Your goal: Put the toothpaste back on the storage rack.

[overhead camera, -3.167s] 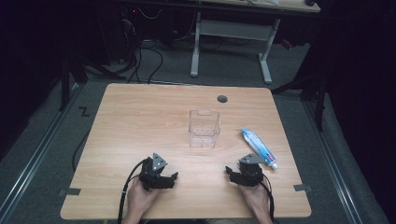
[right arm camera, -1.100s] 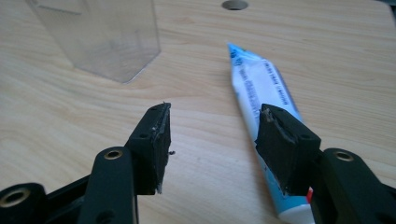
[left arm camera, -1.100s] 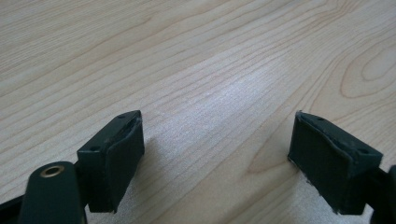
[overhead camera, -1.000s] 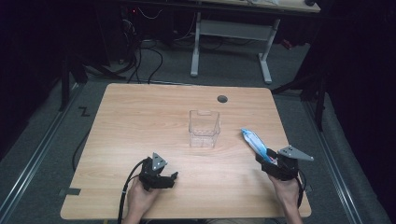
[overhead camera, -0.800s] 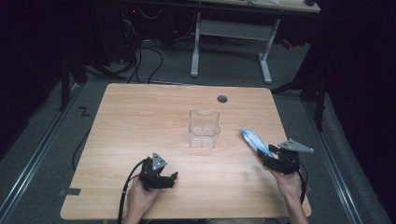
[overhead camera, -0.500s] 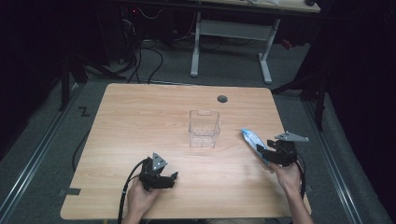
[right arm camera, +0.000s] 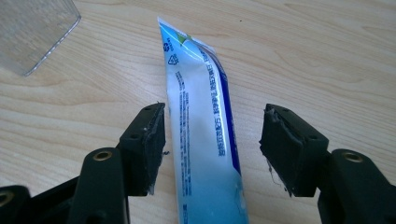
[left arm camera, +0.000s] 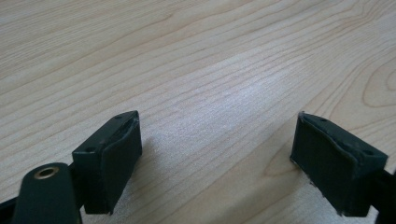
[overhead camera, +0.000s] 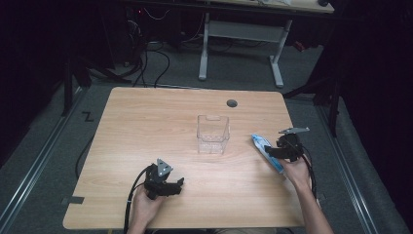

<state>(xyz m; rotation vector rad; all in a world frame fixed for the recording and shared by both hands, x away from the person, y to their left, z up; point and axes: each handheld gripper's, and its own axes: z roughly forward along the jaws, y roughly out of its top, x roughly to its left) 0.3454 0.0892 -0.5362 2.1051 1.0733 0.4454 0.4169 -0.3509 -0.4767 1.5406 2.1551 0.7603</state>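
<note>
A white and blue toothpaste tube [overhead camera: 263, 146] [right arm camera: 201, 130] lies flat on the wooden table [overhead camera: 146, 122], right of centre. My right gripper [overhead camera: 271, 152] [right arm camera: 211, 149] is low over it. Its jaws have just been opening and stand one on each side of the tube, with the pads [right arm camera: 154, 144] clear of it. My left gripper [overhead camera: 176, 185] [left arm camera: 217, 158] rests near the front left, open, with bare wood between its pads. A clear plastic container [overhead camera: 213, 134] [right arm camera: 32, 32] stands upright at the table's middle, left of the tube.
A round cable hole [overhead camera: 232, 103] sits in the far part of the tabletop. The table's right edge [overhead camera: 304, 161] runs close beside my right hand. Cables and a desk frame [overhead camera: 241, 36] lie on the floor beyond the table.
My right gripper has moved away from the person and slightly left, from near the table's right edge to over the tube, now straddling it. The left gripper has kept still.
</note>
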